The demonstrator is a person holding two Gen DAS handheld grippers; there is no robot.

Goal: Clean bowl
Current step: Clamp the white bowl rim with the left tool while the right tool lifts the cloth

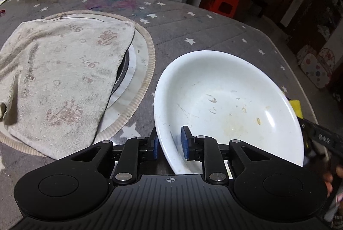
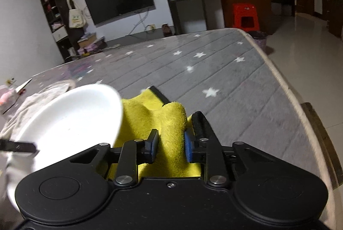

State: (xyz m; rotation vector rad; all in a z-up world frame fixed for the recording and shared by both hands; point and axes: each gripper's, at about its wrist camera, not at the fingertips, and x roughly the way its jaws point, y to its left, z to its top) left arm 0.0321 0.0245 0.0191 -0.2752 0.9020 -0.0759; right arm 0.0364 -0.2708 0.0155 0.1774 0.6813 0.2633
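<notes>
A white bowl [image 1: 227, 101] with dried food specks inside is tilted above the grey star-patterned table. My left gripper [image 1: 170, 144] is shut on the bowl's near rim, one blue pad inside and one outside. In the right wrist view the bowl [image 2: 68, 120] sits to the left, its outer side facing the camera. My right gripper [image 2: 170, 146] is shut on a yellow cloth [image 2: 156, 118], which lies just right of the bowl's rim. A corner of the yellow cloth [image 1: 297, 107] shows behind the bowl in the left wrist view.
A stained beige towel [image 1: 60, 77] lies over a round mat [image 1: 148, 62] at the left of the table [image 2: 225, 80]. The table's right edge [image 2: 300, 105] drops to a tiled floor. A red stool [image 2: 245, 16] and cabinets stand beyond.
</notes>
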